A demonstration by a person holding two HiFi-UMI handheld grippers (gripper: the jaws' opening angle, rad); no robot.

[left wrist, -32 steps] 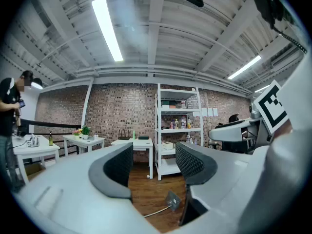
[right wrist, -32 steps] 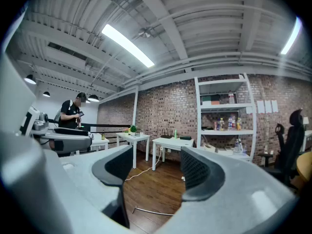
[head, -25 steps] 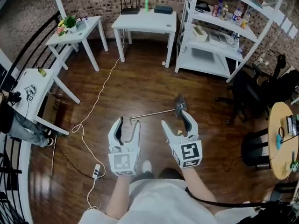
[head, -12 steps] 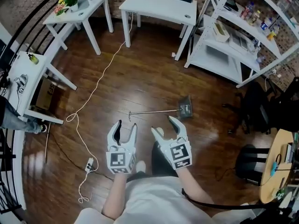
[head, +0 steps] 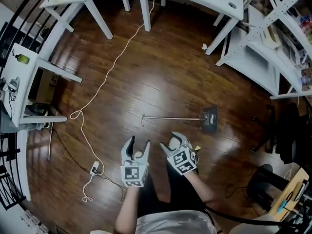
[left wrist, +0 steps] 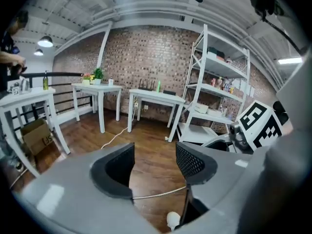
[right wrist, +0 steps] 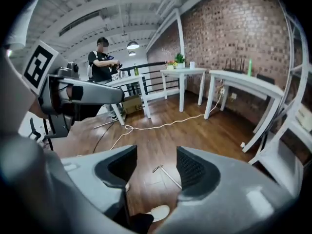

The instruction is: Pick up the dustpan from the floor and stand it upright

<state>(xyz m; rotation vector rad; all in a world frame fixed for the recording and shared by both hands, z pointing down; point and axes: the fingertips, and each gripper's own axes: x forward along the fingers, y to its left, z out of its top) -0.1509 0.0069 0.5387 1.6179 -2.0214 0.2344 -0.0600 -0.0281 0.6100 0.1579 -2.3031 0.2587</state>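
The dustpan lies flat on the wooden floor; its grey pan (head: pixel 210 119) is on the right and its thin metal handle (head: pixel 170 117) runs out to the left. Both grippers hover low over the floor, short of the handle and apart from it. My left gripper (head: pixel 138 143) is open and empty, and the handle (left wrist: pixel 159 195) shows on the floor beyond its jaws. My right gripper (head: pixel 174 143) has its jaws closing with nothing between them; the handle's free end (right wrist: pixel 167 175) lies on the floor ahead of them. Neither gripper touches the dustpan.
A cream cable (head: pixel 105 79) snakes across the floor to a power strip (head: pixel 94 168) at the left. White tables (head: pixel 100 18) stand at the back, a white shelf unit (head: pixel 258 67) at the right, a dark chair (head: pixel 287 140) beside it. A person (right wrist: pixel 102 65) stands by the railing.
Both grippers have dropped toward the floor and drawn in close to my body. The head view has tilted further down. The right jaws have narrowed a little. The dustpan has not moved.
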